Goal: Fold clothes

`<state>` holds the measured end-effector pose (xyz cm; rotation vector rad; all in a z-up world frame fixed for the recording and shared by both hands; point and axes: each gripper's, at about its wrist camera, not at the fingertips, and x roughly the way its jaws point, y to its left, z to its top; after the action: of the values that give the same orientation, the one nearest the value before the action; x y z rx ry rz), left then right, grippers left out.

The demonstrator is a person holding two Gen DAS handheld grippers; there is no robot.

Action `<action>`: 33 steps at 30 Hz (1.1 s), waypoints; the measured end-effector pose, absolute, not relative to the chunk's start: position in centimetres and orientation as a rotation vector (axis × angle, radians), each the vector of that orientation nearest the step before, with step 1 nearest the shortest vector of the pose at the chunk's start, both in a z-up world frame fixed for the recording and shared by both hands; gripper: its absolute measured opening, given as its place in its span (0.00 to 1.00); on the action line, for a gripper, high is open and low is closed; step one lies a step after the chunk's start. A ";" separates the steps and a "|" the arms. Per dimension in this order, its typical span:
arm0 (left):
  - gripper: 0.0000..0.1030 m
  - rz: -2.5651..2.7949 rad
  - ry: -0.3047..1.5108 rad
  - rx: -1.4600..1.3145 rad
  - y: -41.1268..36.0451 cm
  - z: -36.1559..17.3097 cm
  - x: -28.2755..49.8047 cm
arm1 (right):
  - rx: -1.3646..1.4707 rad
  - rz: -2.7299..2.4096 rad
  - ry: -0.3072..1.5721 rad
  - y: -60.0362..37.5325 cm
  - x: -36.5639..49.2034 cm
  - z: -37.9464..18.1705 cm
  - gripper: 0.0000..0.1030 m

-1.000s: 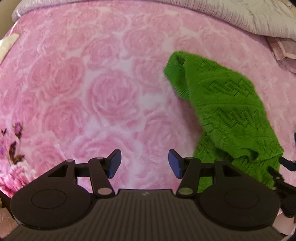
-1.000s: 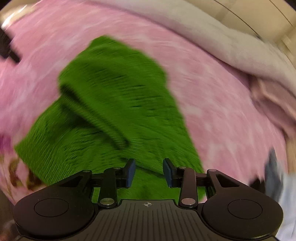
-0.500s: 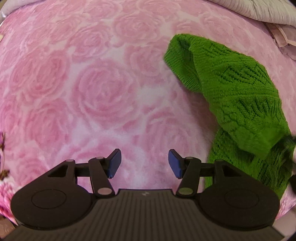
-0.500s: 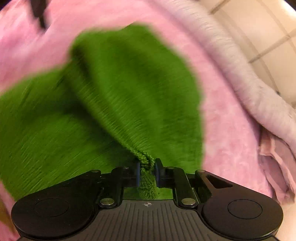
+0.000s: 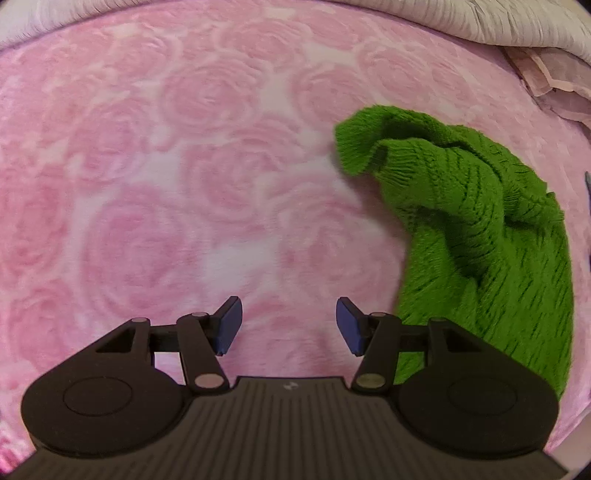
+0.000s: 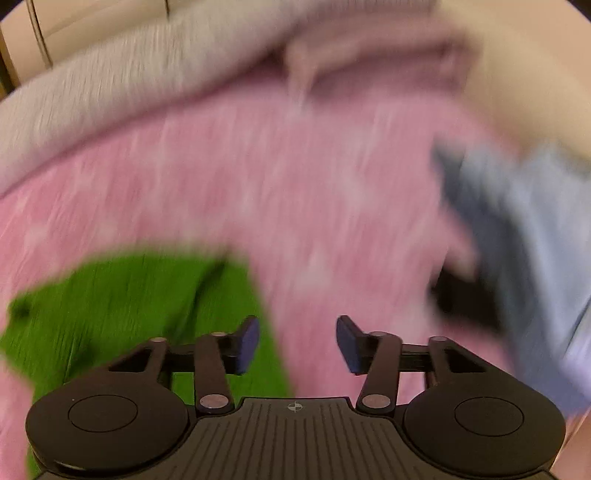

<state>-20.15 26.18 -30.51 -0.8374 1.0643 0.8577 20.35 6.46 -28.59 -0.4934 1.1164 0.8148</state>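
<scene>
A green knitted sweater (image 5: 476, 229) lies crumpled on the pink rose-patterned blanket (image 5: 184, 184), at the right of the left wrist view. My left gripper (image 5: 288, 325) is open and empty, just left of the sweater's near edge. In the blurred right wrist view the sweater (image 6: 129, 306) sits at the lower left. My right gripper (image 6: 297, 343) is open and empty; its left finger is over the sweater's edge, its right finger over the blanket (image 6: 295, 184).
A grey-white quilt (image 5: 461, 18) runs along the far edge of the bed, with a pale pink cloth (image 5: 554, 88) at the far right. In the right wrist view a blue-grey garment (image 6: 517, 229) lies at the right, blurred.
My right gripper, shut on a fold of the sweater half a second ago, has opened, let go and swung right. The sweater now lies crumpled. My left gripper stayed open.
</scene>
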 end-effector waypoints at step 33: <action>0.19 0.651 0.597 -1.618 16.4 -39.1 -25.9 | 0.085 0.776 1.539 -8.9 15.9 -36.7 0.55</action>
<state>-25.90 16.38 -39.11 -1.6184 0.5975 0.6509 15.87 -8.89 -36.67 0.0854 1.5390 0.7755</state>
